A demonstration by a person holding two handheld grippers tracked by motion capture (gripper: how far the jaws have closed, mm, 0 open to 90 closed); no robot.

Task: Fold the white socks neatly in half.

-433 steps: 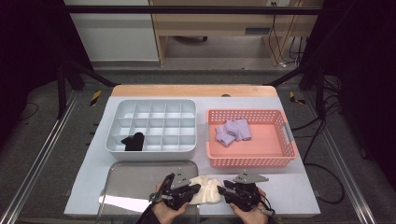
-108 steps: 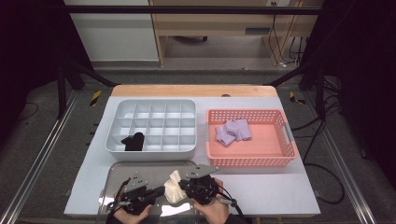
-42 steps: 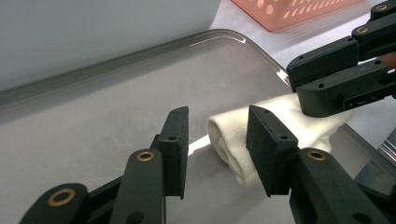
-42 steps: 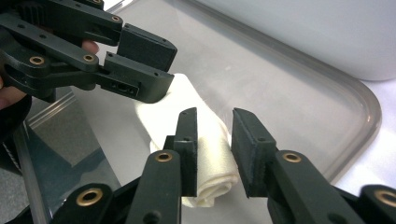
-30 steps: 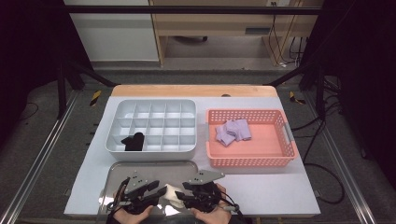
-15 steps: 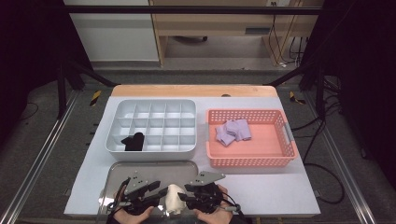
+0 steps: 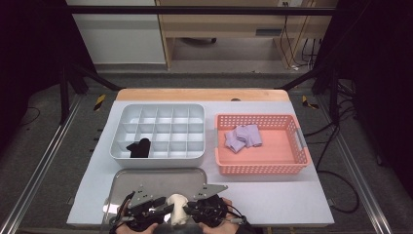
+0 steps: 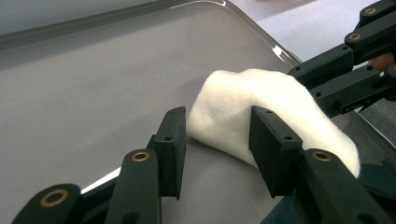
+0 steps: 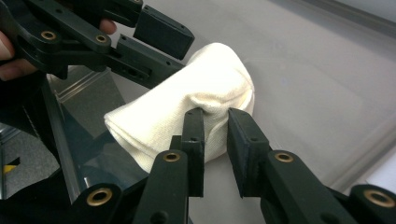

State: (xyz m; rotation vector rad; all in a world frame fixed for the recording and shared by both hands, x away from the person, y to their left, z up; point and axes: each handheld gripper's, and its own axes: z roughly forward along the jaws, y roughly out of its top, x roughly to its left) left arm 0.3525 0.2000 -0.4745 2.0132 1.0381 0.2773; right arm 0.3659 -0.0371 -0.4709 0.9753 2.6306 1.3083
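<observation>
A rolled cream sock [image 7: 176, 204] lies on the steel tray [image 7: 122, 181] at the table's front edge, between both grippers. In the left gripper view, my left gripper [image 8: 217, 126] is open, its jaws standing wide on either side of one end of the sock [image 8: 243, 100]. In the right gripper view, my right gripper [image 9: 215, 119] is shut on a fold of the sock [image 9: 205, 84]. From above, the left gripper [image 7: 163, 209] and right gripper [image 7: 191, 208] face each other over the sock.
A grey compartment box [image 7: 160, 109] behind the tray holds a black sock [image 7: 139, 147] in a front-left cell. To its right a pink basket [image 7: 265, 168] holds purple socks [image 7: 242, 137]. The table's front edge is just below the hands.
The sock, earlier on the table right of the tray, now sits on the tray. Over the last second it shows more plainly between the grippers, which barely moved.
</observation>
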